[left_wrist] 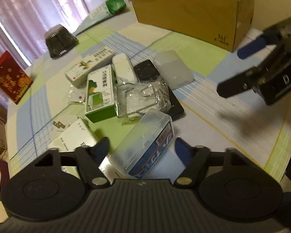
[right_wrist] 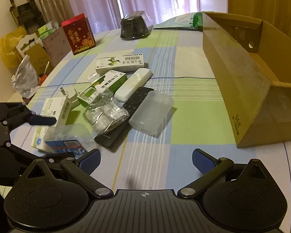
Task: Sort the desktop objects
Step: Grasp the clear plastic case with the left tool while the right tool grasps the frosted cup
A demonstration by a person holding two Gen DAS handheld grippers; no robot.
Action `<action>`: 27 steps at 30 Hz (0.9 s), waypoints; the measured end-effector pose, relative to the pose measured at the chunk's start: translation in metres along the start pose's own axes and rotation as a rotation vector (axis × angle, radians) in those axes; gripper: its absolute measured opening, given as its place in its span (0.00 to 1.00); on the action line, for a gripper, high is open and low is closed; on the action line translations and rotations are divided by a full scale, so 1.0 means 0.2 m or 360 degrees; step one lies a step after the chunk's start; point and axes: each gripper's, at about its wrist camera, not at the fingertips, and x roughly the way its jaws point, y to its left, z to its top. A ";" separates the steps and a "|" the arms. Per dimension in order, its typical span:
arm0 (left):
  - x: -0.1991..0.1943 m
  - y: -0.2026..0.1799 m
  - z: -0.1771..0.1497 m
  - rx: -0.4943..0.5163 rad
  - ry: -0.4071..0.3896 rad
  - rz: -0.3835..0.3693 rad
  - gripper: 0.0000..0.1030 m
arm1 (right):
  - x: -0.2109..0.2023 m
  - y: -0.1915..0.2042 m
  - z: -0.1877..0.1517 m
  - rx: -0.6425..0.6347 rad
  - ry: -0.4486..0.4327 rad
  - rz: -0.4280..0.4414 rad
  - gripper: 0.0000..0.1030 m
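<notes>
Two medicine boxes [right_wrist: 119,63], one carton [right_wrist: 242,73].

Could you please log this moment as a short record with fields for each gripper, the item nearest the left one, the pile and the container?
left gripper: jaws open, either side of the clear plastic case
clear plastic case: blue label, tilted, not clamped
right gripper: jaws open, nothing between them, over bare tablecloth
pile: medicine boxes, white stick, black remote, wrapped clear items
cardboard box: open, right of pile

Black left gripper [left_wrist: 141,151] and right gripper [right_wrist: 146,160]; blue-padded jaws; silver pivot screws; ribbed bases
</notes>
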 end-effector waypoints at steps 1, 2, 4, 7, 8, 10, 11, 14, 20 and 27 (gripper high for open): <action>0.00 0.00 0.00 -0.0007 0.0019 0.0000 0.52 | 0.02 -0.01 0.01 -0.0007 0.0004 0.0003 1.00; 0.00 0.00 -0.01 -0.0025 0.0029 -0.0003 0.47 | 0.04 -0.01 0.03 -0.0011 0.0005 0.0001 1.00; 0.00 0.01 0.00 -0.0113 0.0055 -0.0047 0.36 | 0.07 -0.02 0.06 -0.0019 0.0006 -0.0004 1.00; -0.03 0.02 -0.01 -0.0317 0.0084 -0.0142 0.32 | 0.14 -0.04 0.11 -0.0032 -0.0004 -0.0020 0.99; -0.04 0.02 -0.01 -0.0397 0.0080 -0.0185 0.32 | 0.16 -0.04 0.13 -0.0064 -0.0004 -0.0025 0.99; -0.06 0.03 -0.03 -0.0501 0.0075 -0.0239 0.32 | 0.21 -0.02 0.16 -0.0177 0.0005 -0.0036 0.99; -0.06 0.03 -0.03 -0.0510 0.0072 -0.0240 0.32 | 0.24 -0.02 0.17 -0.0267 0.0029 -0.0030 0.99; -0.07 0.01 -0.03 -0.0467 0.0069 -0.0186 0.32 | 0.30 0.00 0.22 -0.0548 0.0093 -0.0004 0.99; -0.05 0.01 -0.07 -0.0481 0.0043 -0.0138 0.43 | 0.41 0.03 0.30 -0.1092 0.0203 0.0058 0.99; -0.04 0.00 -0.08 -0.0544 0.0040 -0.0141 0.49 | 0.58 0.10 0.36 -0.1421 0.0414 0.0116 0.74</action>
